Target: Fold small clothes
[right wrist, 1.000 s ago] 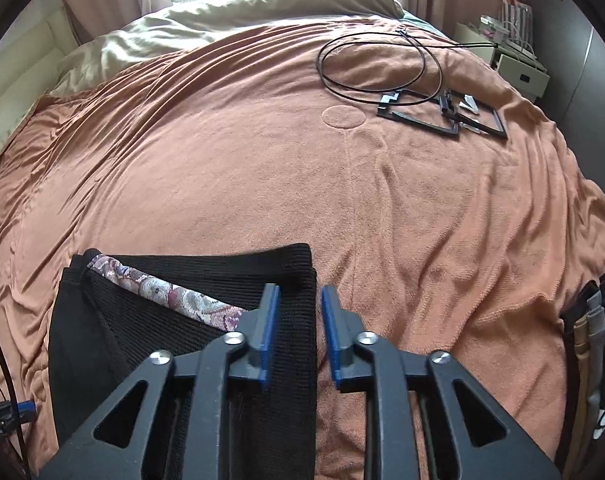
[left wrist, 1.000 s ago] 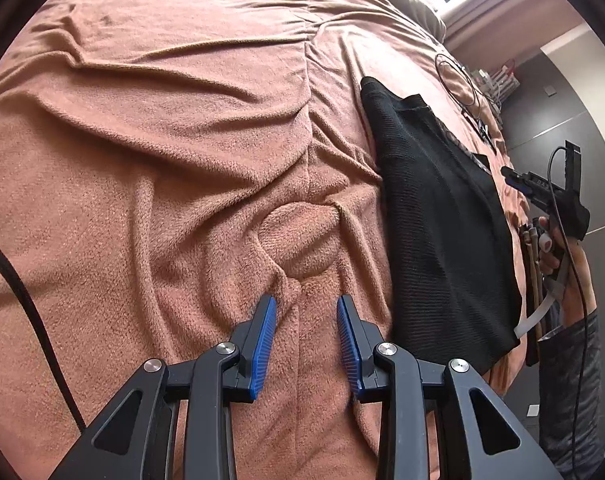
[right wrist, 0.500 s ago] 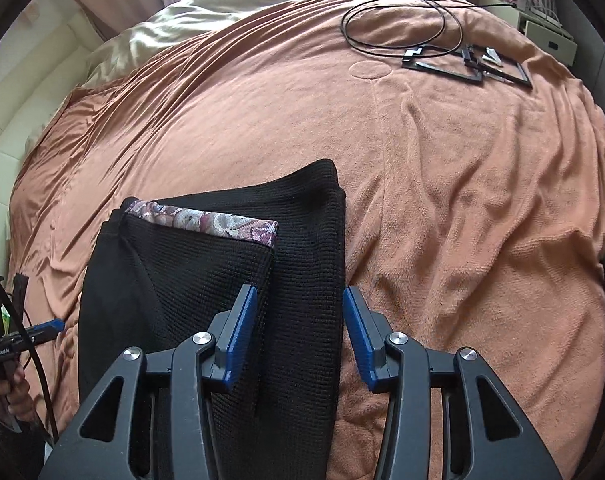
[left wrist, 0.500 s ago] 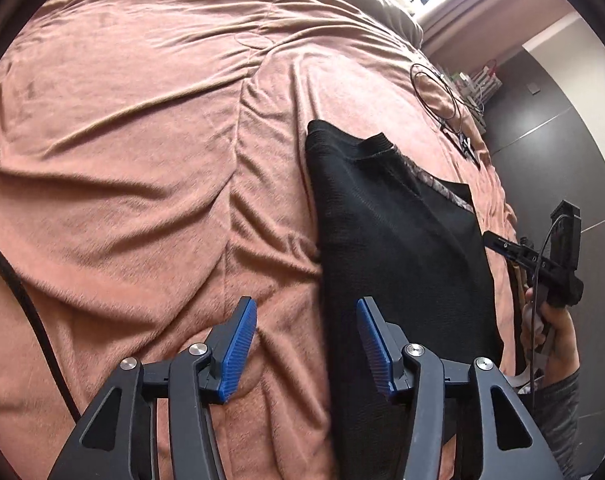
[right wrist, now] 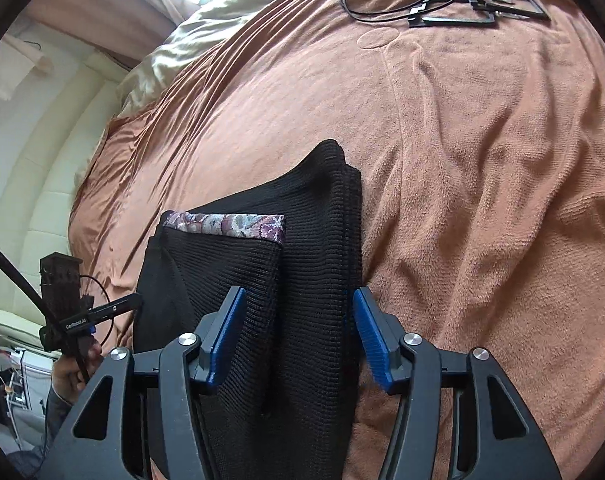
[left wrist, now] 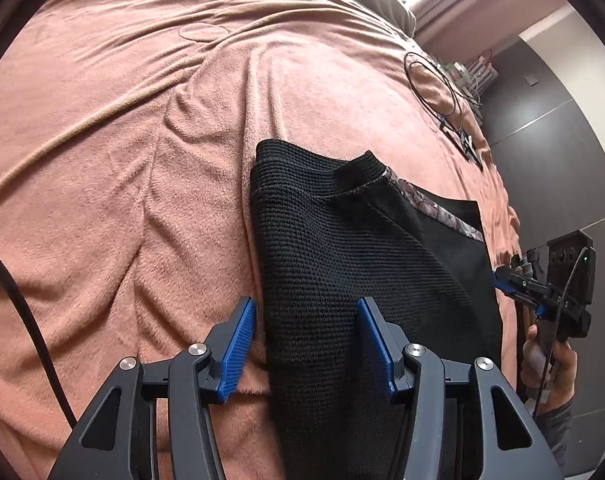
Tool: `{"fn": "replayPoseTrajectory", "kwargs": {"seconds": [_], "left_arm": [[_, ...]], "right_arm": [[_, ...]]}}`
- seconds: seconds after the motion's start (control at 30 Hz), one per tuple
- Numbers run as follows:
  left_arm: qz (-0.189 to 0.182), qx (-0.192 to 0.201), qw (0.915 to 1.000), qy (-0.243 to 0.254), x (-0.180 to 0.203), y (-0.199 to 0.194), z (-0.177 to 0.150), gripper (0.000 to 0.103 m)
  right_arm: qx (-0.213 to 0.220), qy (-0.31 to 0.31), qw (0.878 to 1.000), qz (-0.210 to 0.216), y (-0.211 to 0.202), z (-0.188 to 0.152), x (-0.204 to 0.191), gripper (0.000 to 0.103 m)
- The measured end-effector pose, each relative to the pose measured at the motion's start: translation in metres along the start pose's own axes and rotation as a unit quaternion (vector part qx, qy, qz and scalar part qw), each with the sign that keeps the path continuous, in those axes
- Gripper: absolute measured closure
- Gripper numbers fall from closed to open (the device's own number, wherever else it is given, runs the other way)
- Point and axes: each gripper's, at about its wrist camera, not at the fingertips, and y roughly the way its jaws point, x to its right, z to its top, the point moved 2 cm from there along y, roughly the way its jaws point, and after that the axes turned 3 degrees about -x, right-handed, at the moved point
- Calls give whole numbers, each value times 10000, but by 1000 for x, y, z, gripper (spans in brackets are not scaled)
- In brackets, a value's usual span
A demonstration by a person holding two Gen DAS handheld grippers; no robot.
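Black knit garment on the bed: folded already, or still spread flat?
Partly folded. The black knit garment has one side doubled over itself, its floral-lined edge lying on top, with stacked layers along the fold.

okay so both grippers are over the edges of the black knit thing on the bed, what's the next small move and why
Probably lower both grippers and close them on the garment's side edges. The left gripper stands open astride one long edge of the black knit garment, and the right gripper, jaws opening, straddles the opposite folded edge. Neither pad pair presses the cloth yet, and it lies flat on the orange blanket, so pinching comes before any lift.
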Motion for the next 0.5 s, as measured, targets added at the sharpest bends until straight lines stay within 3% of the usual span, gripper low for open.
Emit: {"fn": "replayPoseTrajectory", "kwargs": {"seconds": [0.1,0.27,0.4,0.43,0.5], "left_arm": [[-86,20,9999,-62,0,8,7,53],[-162,85,9998,-112,-1,16,21,57],[-93,122,9997,-184,-4,20,33,74],[-81,113,9997,-209,-4,21,35,78],[-26,121,9997,-200,-3,21,37,86]], "right_arm": [[-150,59,9999,30,11,4,12,49],[-360,6,9984,437,25,12,16,49],[-338,164,9968,712,33,26,26,49],[-332,148,9968,708,36,29,26,52],[-308,72,9977,603,41,34,24,68]]}}
